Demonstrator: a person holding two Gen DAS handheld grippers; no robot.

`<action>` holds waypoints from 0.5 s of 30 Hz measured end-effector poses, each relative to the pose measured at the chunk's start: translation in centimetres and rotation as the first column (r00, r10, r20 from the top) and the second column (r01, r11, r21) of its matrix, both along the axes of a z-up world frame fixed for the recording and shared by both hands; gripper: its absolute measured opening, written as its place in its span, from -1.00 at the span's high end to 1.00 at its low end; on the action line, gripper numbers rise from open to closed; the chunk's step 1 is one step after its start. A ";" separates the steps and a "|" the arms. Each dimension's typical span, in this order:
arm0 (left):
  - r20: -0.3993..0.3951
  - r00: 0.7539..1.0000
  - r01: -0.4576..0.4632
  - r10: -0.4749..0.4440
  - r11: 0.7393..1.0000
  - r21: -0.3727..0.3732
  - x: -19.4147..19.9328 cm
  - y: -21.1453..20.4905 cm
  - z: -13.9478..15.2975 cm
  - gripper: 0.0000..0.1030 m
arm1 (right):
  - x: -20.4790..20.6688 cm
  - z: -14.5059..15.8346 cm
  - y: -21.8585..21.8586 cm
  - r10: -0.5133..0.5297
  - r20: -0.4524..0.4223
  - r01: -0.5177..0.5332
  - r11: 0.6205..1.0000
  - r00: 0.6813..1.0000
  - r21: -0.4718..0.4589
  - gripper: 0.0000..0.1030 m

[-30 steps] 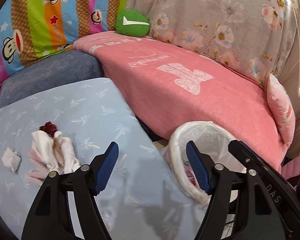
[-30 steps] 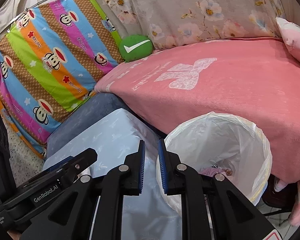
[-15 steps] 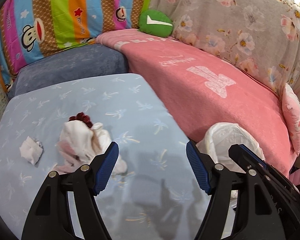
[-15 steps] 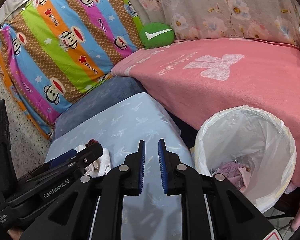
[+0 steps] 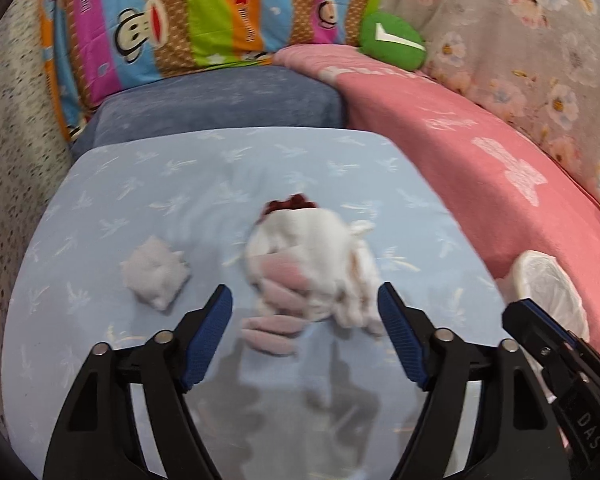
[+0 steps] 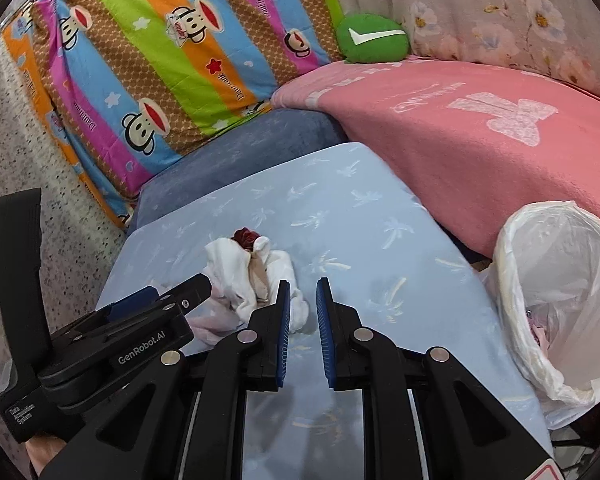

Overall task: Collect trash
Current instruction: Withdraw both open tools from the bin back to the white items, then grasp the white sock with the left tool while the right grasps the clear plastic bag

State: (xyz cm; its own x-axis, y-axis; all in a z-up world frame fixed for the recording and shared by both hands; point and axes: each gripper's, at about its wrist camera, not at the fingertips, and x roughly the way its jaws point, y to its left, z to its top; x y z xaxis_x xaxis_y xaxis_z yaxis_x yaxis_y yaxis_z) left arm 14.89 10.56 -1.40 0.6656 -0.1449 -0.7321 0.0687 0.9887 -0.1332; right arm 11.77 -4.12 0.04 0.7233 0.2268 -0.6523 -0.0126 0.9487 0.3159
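Note:
A pile of crumpled white and pink tissues (image 5: 312, 264) with a dark red scrap on top lies on the light blue table (image 5: 180, 184); it also shows in the right wrist view (image 6: 252, 276). A smaller white tissue wad (image 5: 155, 276) lies to its left. My left gripper (image 5: 305, 332) is open and empty, just short of the pile, its jaws wide on either side. My right gripper (image 6: 300, 312) is nearly shut with a narrow gap, empty, above the table right of the pile. A white-lined trash bin (image 6: 556, 296) stands at the table's right edge.
A pink blanket-covered sofa (image 6: 480, 128) runs behind and right of the table. A blue-grey cushion (image 5: 220, 100), a striped monkey-print cover (image 5: 188, 12) and a green pillow (image 5: 392, 40) sit at the back. The bin (image 5: 548, 292) holds some trash.
Both grippers swung left, away from the bin and over the table. The tissue pile now lies centred in front of my open left gripper. The jaws of both kept their width.

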 end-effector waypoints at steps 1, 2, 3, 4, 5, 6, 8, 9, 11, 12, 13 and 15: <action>-0.002 1.000 -0.017 0.017 1.000 0.007 0.1 0.6 -0.2 -0.49 | 0.1 -0.1 0.4 0.007 -0.002 -0.007 1.000 1.000 -0.002 0.67; -0.006 0.999 -0.039 0.039 0.999 0.016 0.2 1.6 -0.6 -0.49 | 0.3 -0.3 1.3 0.020 -0.007 -0.020 1.000 1.000 -0.006 0.65; -0.009 0.999 -0.052 0.052 0.998 0.019 0.3 2.5 -0.8 -0.50 | 0.5 -0.5 2.0 0.029 -0.011 -0.029 1.000 1.000 -0.008 0.59; -0.017 0.997 -0.071 0.071 0.997 0.022 0.4 3.5 -1.2 -0.51 | 0.6 -1.0 2.9 0.045 -0.019 -0.046 0.999 0.999 -0.008 0.54; -0.024 0.995 -0.093 0.093 0.995 0.022 0.6 4.5 -1.5 -0.51 | 0.8 -1.1 3.5 0.054 -0.024 -0.054 0.999 0.998 -0.007 0.53; -0.029 0.994 -0.107 0.108 0.994 0.020 0.7 5.1 -1.7 -0.52 | 0.9 -1.3 4.1 0.064 -0.030 -0.064 0.998 0.997 -0.006 0.52; -0.042 0.989 -0.144 0.145 0.989 0.012 1.0 6.9 -2.2 -0.52 | 1.3 -1.9 5.8 0.090 -0.045 -0.090 0.996 0.995 -0.009 0.50; -0.048 0.986 -0.160 0.160 0.987 0.006 1.1 7.7 -2.4 -0.52 | 1.5 -2.1 6.4 0.099 -0.051 -0.100 0.995 0.994 -0.010 0.49; -0.053 0.983 -0.177 0.177 0.984 -0.002 1.4 8.6 -2.6 -0.52 | 1.9 -2.7 8.0 0.124 -0.067 -0.125 0.992 0.990 -0.014 0.47; -0.056 0.981 -0.185 0.185 0.983 -0.006 1.5 9.0 -2.7 -0.52 | 2.1 -2.9 8.5 0.132 -0.072 -0.133 0.991 0.989 -0.016 0.44; -0.058 0.980 -0.189 0.188 0.982 -0.009 1.7 9.2 -2.8 -0.52 | 2.4 -3.3 9.3 0.143 -0.079 -0.145 0.989 0.987 -0.021 0.39; -0.063 0.979 -0.194 0.193 0.981 -0.017 2.1 9.8 -3.0 -0.54 | 2.8 -3.7 10.2 0.148 -0.082 -0.151 0.988 0.985 -0.026 0.33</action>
